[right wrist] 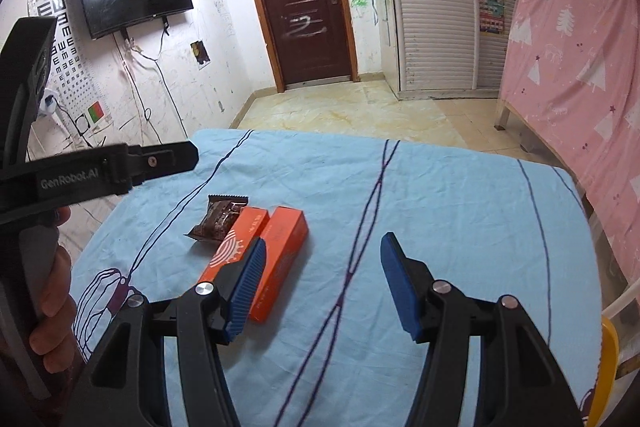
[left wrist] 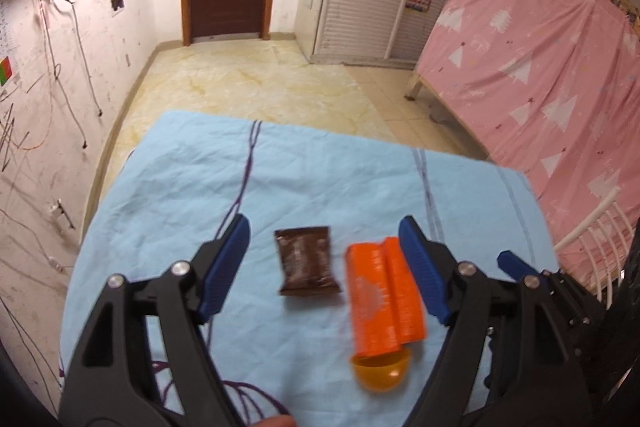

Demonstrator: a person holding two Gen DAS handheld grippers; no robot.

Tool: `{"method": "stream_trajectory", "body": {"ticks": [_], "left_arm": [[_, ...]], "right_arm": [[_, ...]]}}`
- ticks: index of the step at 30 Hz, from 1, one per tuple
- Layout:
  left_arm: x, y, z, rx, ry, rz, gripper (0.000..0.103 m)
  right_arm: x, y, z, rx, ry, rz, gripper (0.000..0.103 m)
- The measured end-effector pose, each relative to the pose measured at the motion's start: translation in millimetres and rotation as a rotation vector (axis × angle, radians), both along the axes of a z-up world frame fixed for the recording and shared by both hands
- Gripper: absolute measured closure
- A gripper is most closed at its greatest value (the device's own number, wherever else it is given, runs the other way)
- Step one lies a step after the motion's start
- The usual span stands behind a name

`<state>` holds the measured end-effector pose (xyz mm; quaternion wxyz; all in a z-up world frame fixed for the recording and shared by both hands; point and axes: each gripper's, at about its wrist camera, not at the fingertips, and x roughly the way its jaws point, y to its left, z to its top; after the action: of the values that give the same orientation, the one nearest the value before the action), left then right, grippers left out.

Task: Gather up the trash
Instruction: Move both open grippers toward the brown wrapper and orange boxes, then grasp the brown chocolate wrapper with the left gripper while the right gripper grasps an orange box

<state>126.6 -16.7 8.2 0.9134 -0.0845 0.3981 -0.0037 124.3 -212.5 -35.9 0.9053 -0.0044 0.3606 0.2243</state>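
Two bits of trash on blue worktop (left wrist: 328, 179): brown wrapper (left wrist: 307, 261), orange box (left wrist: 382, 301) touching it, long side pointing away. Left gripper (left wrist: 326, 263) wide apart, wrapper between fingers, nearest. Right gripper (right wrist: 320, 285) apart, empty, box at its left finger.

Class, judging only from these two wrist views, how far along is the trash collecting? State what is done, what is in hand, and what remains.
Done: nothing visibly collected; no bin shows. In hand: nothing. The left gripper hangs open over the brown snack wrapper, and the right gripper is open too. Left: the wrapper, the orange box and the yellow-orange capsule half all lie on the blue cloth.
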Motion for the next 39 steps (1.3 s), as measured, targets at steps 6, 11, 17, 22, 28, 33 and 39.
{"method": "stream_trajectory", "body": {"ticks": [6,11,17,22,28,33,39], "left_arm": [[11,10,-26,0.027,0.073,0.021,0.029],[20,16,-40,0.044,0.114,0.042,0.03],[30,20,-57,0.052,0.162,0.037,0.03],[34,21,-61,0.055,0.163,0.032,0.029],[31,21,-63,0.061,0.149,0.011,0.029],[31,7,-64,0.088,0.144,-0.036,0.03],[35,11,-67,0.014,0.154,-0.06,0.047]], "right_arm": [[9,21,-12,-0.032,0.03,0.032,0.05],[14,34,-19,-0.049,0.053,0.053,0.05],[20,40,-26,-0.06,0.07,0.064,0.05],[23,41,-27,-0.063,0.076,0.075,0.05],[22,54,-30,-0.091,0.078,0.11,0.05],[25,55,-35,-0.091,0.105,0.109,0.05],[29,56,-38,-0.064,0.14,0.118,0.05]]}}
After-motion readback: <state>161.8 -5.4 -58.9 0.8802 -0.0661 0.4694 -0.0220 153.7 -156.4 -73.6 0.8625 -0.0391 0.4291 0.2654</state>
